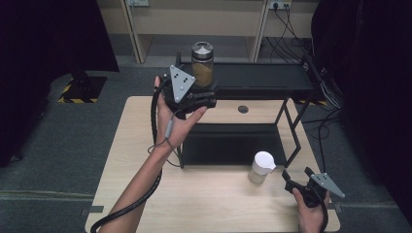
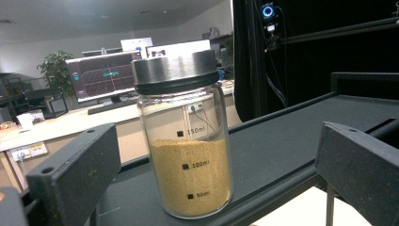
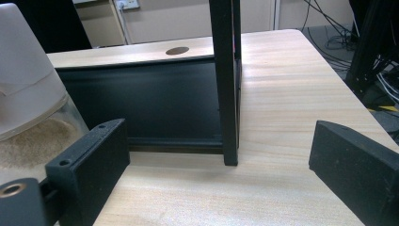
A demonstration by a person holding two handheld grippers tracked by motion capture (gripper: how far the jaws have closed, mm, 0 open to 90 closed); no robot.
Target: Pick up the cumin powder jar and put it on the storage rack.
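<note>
So my left gripper (image 1: 206,97), jaws apart, frames the far jar (image 2: 183,136) on the shelf (image 2: 291,146), not yet gripped.

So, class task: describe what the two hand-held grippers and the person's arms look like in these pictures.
Both the left gripper and the right gripper are black, each topped by a grey three-cornered plate with small dark dots. Their jaws are thick, matte black blocks with screw holes. A ribbed black cable trails from the left one. The forearms are bare, with no sleeves showing.
</note>
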